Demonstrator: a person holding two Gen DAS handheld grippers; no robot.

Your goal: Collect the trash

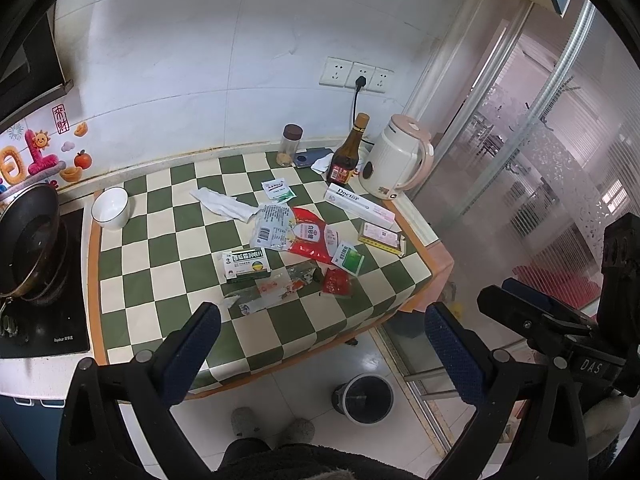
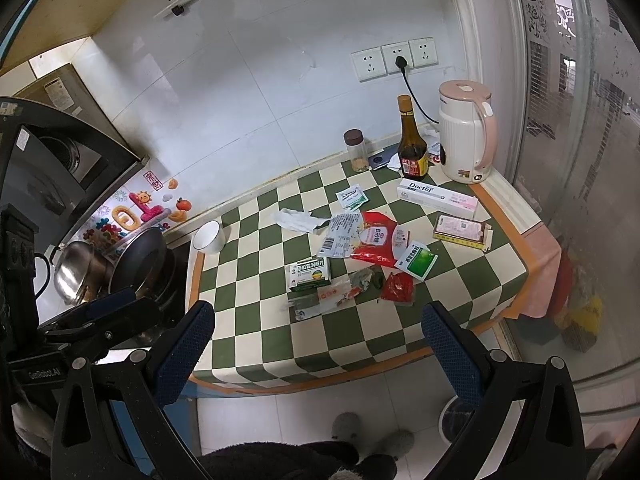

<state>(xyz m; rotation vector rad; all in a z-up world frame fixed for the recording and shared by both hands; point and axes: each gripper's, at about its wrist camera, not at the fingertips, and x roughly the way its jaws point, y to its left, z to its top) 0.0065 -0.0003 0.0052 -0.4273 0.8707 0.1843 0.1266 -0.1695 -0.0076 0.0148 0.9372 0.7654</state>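
Observation:
Trash lies scattered on the green-and-cream checked counter [image 1: 168,288] [image 2: 480,292]: a red sugar bag [image 1: 314,240] [image 2: 374,242], a green medicine box [image 1: 246,264] [image 2: 310,274], a small red sachet [image 1: 336,282] [image 2: 397,287], a clear torn wrapper [image 1: 264,294] [image 2: 324,298], a crumpled tissue [image 1: 222,204] [image 2: 298,220] and green sachets [image 1: 348,258] [image 2: 416,258]. A bin [image 1: 363,398] [image 2: 454,416] stands on the floor below. My left gripper [image 1: 324,332] hovers open before the counter's front edge. My right gripper [image 2: 318,332] is also open and empty.
At the back stand a kettle [image 1: 396,160] [image 2: 466,136], a dark sauce bottle [image 1: 346,152] [image 2: 412,142] and a jar [image 1: 290,144] [image 2: 356,150]. A white bowl [image 1: 110,208] [image 2: 209,237] and a pan [image 1: 30,240] [image 2: 140,264] sit left. A glass door [image 1: 540,160] bounds the right.

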